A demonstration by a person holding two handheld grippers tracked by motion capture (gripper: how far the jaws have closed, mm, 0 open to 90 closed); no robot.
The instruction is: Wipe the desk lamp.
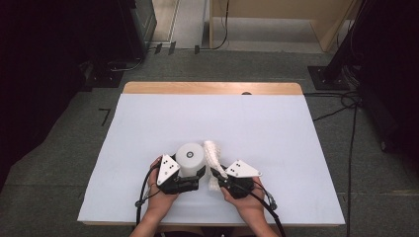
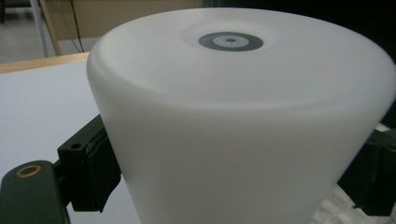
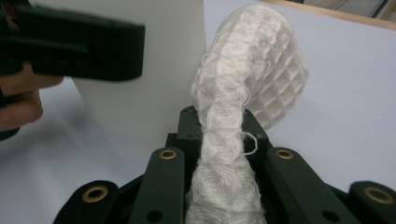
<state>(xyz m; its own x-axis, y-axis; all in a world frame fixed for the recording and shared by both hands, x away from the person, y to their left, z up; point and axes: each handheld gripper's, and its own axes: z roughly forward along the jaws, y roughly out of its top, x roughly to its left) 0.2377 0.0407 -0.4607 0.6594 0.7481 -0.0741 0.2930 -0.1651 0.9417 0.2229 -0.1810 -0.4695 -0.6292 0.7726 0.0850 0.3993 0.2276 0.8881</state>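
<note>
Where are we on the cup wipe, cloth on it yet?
Done: both grasps are made. The left gripper is shut on the upturned white cup, which stands on the white table cover. The right gripper is shut on the white waffle cloth. In hand: the cloth stands up right beside the cup wall; whether it touches I cannot tell. Left: probably the wiping itself, then setting both down.

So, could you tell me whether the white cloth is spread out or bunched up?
Bunched: the white cloth is pinched into a narrow strip in the right tool.

Black tongs and, each topped by a grey three-cornered plate; brass-ringed screw holes; black cables trailing; bare forearms.
</note>
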